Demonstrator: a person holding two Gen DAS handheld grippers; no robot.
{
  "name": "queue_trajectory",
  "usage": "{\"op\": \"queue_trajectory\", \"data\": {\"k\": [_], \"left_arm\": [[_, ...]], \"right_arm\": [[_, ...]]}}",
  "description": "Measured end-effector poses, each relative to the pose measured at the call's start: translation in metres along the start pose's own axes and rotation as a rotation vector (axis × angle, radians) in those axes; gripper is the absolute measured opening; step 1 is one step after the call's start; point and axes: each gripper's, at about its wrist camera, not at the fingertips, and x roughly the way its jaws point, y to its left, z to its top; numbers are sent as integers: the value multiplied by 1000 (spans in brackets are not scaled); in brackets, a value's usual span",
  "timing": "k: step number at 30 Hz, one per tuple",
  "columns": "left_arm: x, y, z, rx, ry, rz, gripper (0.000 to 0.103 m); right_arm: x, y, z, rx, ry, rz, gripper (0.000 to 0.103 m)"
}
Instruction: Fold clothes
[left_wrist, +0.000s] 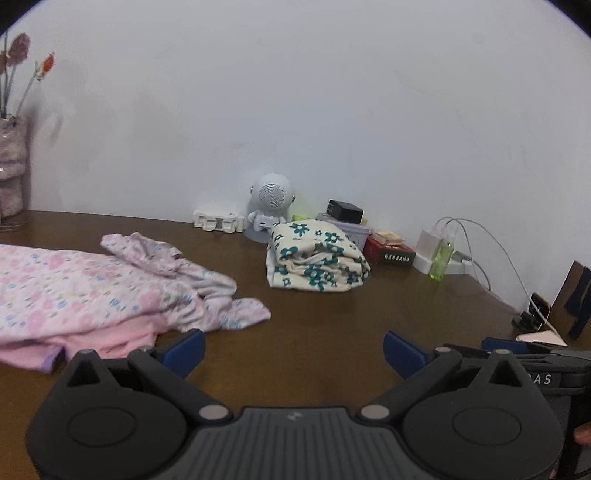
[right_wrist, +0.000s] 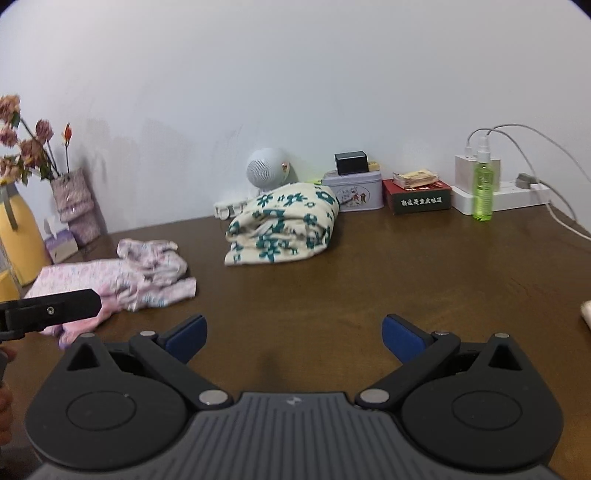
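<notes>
Here, two garments: pink one (left_wrist: 85, 295) seemingly unfolded, cream one (left_wrist: 316, 256) folded.

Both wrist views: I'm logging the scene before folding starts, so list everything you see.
pink floral garment: 1, pink, unfolded, table left
flowered garment: 1, cream with teal, folded, table centre back
speaker figure: 1, pale grey, by wall
tin: 1, lilac, by wall
red box: 1, dark red, beside tin
spray bottle: 1, green, right
power strip: 1, white, right
vase: 1, pink, left
table: 1, brown
left gripper: fingers open
right gripper: fingers open
</notes>
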Motion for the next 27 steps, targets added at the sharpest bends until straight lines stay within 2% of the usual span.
{"op": "queue_trajectory", "data": {"k": [7, 16, 27], "left_arm": [[-34, 2, -18, -64, 25, 2, 103], [-80, -10, -38, -48, -6, -12, 103], [-107, -25, -60, -7, -40, 33, 103]], "right_arm": [[-39, 14, -20, -24, -19, 0, 103], [-74, 23, -46, -30, -23, -4, 103], [-92, 38, -63, -76, -49, 25, 103]]}}
